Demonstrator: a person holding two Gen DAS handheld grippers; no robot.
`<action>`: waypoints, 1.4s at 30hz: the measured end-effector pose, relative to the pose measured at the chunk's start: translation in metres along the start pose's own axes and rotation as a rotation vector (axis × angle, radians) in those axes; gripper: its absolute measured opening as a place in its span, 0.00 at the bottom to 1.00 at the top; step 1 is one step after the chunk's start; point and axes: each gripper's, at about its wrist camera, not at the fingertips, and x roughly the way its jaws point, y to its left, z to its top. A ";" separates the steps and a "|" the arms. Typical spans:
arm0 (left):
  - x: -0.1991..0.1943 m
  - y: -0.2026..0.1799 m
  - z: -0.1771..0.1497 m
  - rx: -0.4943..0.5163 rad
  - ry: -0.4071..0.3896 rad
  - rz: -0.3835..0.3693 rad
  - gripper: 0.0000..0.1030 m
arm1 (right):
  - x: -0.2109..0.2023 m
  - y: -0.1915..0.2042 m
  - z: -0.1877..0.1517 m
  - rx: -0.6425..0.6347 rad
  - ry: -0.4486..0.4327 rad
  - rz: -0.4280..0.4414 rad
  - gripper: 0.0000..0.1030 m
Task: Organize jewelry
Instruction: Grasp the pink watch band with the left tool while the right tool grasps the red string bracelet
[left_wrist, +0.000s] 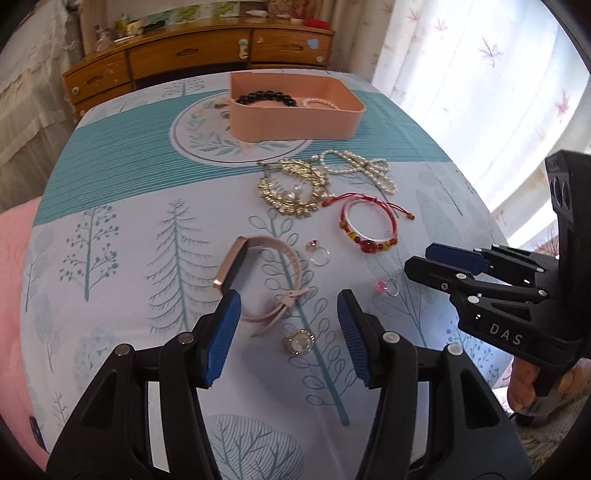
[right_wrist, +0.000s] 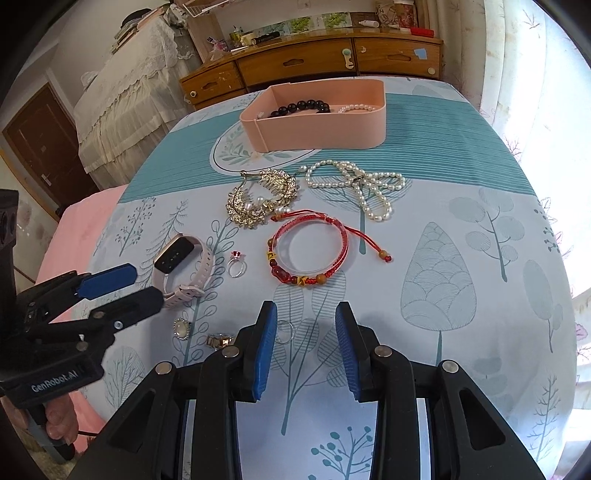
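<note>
A: Jewelry lies spread on the patterned tablecloth (right_wrist: 461, 155) ahead of me. Where are my grippers?

B: My left gripper (left_wrist: 289, 325) hovers low with its jaws wide apart, holding nothing; the pearl ring (left_wrist: 298, 341) sits between the fingers, untouched, and the pink watch (left_wrist: 255, 275) lies just beyond.

A: And the right?

B: My right gripper (right_wrist: 306, 332) is parted too, empty, with a thin clear ring (right_wrist: 284, 331) by its left pad, partly hidden.

A: The pink box (right_wrist: 321, 129)?

B: At the far end, with a black bead bracelet (right_wrist: 301, 107) and a pearl strand (right_wrist: 354, 107) inside. The rest I can't see.
</note>
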 end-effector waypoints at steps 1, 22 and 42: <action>0.001 -0.003 0.001 0.015 0.000 0.001 0.49 | -0.001 -0.001 -0.001 -0.001 -0.002 0.002 0.32; 0.028 -0.012 0.007 0.231 0.108 -0.055 0.30 | -0.002 -0.008 -0.002 0.012 -0.010 0.024 0.32; 0.032 0.009 0.010 0.173 0.128 -0.055 0.07 | 0.014 0.014 0.024 -0.141 0.012 0.062 0.32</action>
